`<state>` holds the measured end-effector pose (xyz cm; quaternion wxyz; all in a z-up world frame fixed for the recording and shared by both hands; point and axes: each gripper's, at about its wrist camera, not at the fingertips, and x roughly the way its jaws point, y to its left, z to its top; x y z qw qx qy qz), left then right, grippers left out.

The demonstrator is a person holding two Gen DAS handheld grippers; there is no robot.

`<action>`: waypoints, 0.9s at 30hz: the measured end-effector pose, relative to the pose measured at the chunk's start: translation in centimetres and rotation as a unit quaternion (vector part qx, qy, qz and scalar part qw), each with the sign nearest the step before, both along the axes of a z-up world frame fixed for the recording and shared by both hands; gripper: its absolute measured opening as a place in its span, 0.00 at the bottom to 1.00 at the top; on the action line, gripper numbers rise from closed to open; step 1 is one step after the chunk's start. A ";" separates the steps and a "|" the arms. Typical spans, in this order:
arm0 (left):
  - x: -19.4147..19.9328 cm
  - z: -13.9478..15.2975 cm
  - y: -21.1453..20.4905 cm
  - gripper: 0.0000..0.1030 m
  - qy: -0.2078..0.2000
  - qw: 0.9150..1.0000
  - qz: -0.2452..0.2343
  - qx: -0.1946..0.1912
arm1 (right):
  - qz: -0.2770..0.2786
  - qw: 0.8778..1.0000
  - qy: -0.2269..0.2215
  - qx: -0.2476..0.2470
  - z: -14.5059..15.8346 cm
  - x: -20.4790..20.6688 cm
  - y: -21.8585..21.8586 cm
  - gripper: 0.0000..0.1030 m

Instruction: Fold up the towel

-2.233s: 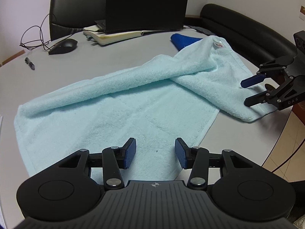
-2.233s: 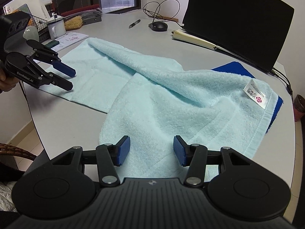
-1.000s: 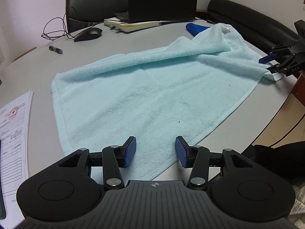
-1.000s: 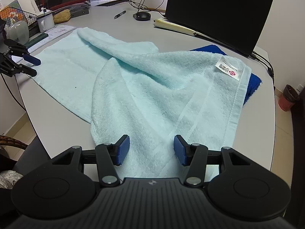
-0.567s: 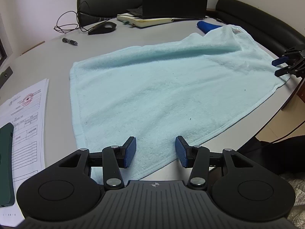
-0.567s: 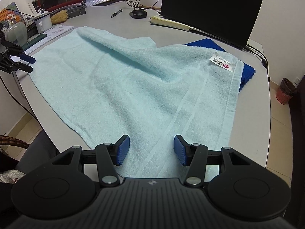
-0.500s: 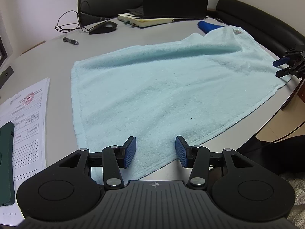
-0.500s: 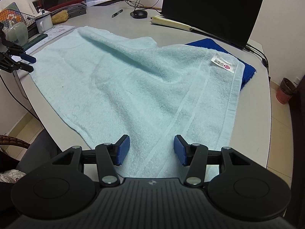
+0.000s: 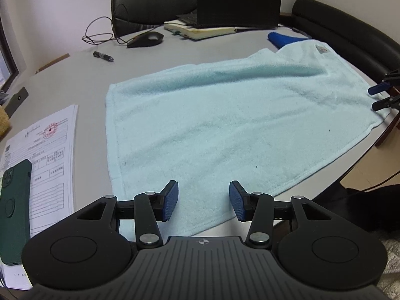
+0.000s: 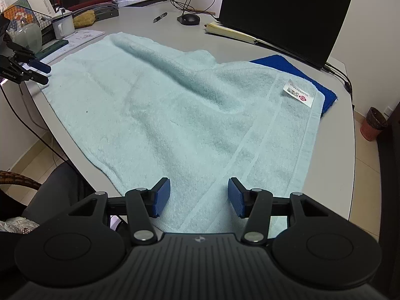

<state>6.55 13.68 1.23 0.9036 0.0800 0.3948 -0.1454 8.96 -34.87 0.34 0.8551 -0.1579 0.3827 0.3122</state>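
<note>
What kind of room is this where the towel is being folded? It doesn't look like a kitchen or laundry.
Most likely an office or meeting room. The light blue towel lies on a grey table with an open laptop, a computer mouse and printed forms.

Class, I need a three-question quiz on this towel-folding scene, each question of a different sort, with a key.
1. True or false: the light blue towel lies spread out, not yet folded.
2. What lies under the towel's labelled corner? A) dark blue cloth B) papers C) a phone
3. Fill in: the left hand-held gripper and right hand-held gripper both have ____ jaws, gripping nothing.

Key: 1 true; 2 A; 3 open.
</note>
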 end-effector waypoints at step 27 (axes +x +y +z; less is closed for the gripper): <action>1.9 -2.0 -1.8 0.47 0.007 1.000 -0.022 -0.006 | 0.006 1.000 0.004 0.021 -1.3 2.4 3.0 0.51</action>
